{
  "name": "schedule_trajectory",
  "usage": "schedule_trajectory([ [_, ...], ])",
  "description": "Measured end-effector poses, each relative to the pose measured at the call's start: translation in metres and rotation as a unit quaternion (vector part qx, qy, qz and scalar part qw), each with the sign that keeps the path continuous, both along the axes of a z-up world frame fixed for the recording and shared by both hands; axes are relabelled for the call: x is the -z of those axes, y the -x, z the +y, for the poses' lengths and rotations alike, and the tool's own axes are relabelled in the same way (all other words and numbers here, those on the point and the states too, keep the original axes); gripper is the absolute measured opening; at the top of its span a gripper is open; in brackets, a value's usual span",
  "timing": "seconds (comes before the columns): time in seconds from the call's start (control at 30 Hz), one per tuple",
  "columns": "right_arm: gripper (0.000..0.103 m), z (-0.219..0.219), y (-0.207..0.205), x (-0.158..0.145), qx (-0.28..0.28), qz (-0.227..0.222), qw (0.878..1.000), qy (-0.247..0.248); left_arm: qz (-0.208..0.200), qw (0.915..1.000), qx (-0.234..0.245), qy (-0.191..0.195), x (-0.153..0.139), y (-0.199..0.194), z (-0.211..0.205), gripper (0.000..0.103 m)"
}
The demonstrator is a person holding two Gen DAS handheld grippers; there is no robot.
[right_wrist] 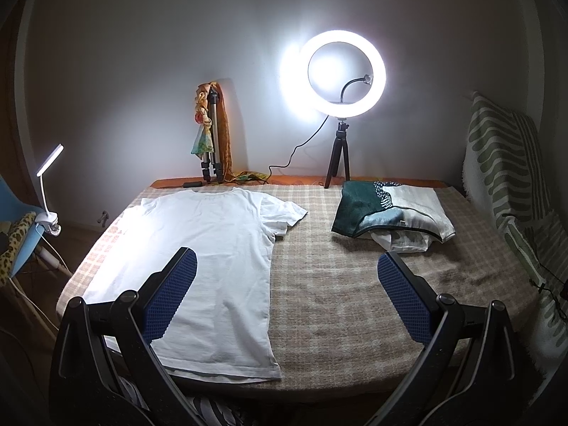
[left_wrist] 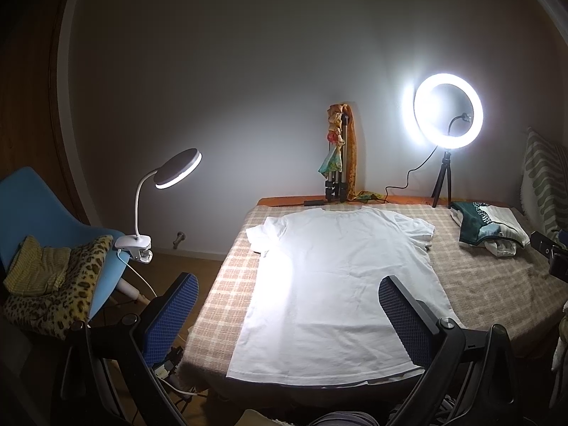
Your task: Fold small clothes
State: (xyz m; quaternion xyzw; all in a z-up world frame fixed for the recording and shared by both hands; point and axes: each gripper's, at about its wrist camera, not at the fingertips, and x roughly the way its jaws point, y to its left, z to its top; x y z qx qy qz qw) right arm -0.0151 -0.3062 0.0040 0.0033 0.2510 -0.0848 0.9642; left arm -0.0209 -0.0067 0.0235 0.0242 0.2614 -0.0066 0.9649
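The room around me was dim, walls fading to black at the rounded fisheye edges. A ring light point(right_wrist: 346, 74) at the far wall blazed with a wide halo that washed out its centre. A clamp lamp point(left_wrist: 178, 173) on my left threw hard glare across the white T-shirt point(left_wrist: 332, 284), burning out its near-left side. Straight lines bowed outward toward every border; focus was otherwise sharp.

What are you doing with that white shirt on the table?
A person holding a gripper in each hand is getting ready to fold clothes. The white T-shirt lies spread flat on the checked table cover, not folded yet. The left gripper and right gripper are both open, holding nothing. Some folded clothes sit further back.
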Motion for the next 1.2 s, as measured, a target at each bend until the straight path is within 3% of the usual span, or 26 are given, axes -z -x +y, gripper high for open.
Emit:
schedule_trajectory([
  [0.73,0.103,0.016,-0.009,0.000,-0.026,-0.003,1.000,0.011,0.009,0.9999,-0.009,-0.002,0.012,0.000,0.015,0.103],
  [0.93,0.103,0.032,-0.035,-0.005,-0.054,-0.005,0.998,0.009,0.017,0.9997,-0.014,0.009,0.021,-0.004,0.030,0.102],
  [1.07,0.103,0.044,-0.065,-0.004,-0.079,0.003,0.997,0.002,0.026,0.9995,-0.015,0.013,0.034,-0.007,0.047,0.097],
  [1.2,0.103,0.066,-0.102,0.002,-0.112,0.002,0.994,0.002,0.039,0.9979,-0.015,0.049,0.055,-0.010,0.076,0.096],
])
